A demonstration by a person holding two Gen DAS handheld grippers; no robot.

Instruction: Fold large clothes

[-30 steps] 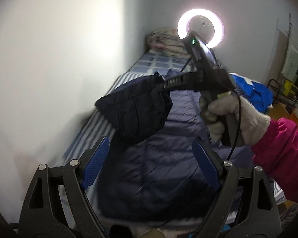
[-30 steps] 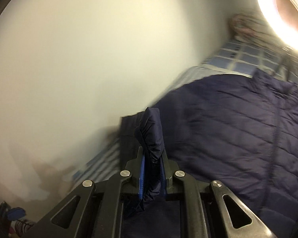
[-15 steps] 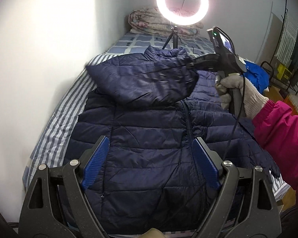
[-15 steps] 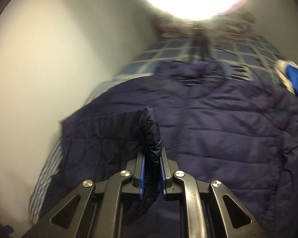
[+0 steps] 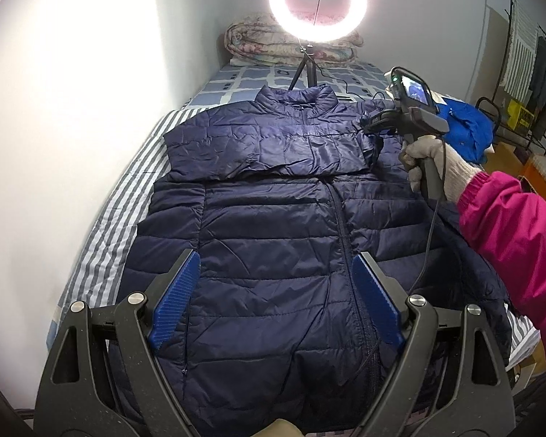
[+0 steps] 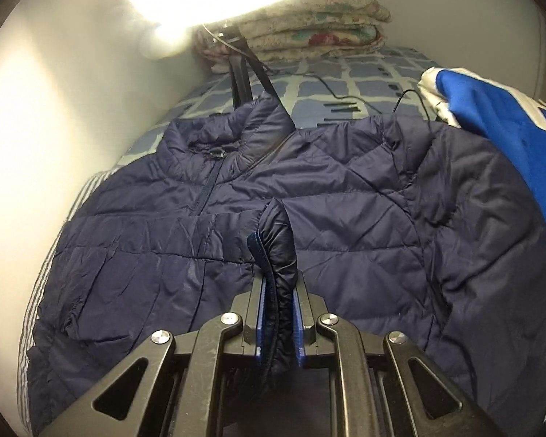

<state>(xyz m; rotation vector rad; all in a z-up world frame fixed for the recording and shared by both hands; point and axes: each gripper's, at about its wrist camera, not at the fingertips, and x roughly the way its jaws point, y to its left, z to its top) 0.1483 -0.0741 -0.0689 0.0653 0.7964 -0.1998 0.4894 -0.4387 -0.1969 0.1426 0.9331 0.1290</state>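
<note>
A navy quilted puffer jacket lies front up on the bed, collar toward the far end. Its left sleeve is folded across the chest. My right gripper is shut on that sleeve's cuff; in the left wrist view it holds the cuff just above the jacket's right shoulder. My left gripper is open and empty, hovering above the jacket's lower front. The jacket fills the right wrist view.
A ring light on a tripod stands on the bed beyond the collar, its cable trailing right. A folded quilt lies at the bed's head. A blue and white garment sits right of the jacket. A white wall runs along the left.
My right gripper has carried the sleeve cuff from the left side across the chest to the right shoulder, laying the sleeve flat. My left gripper's view has settled over the lower jacket.
</note>
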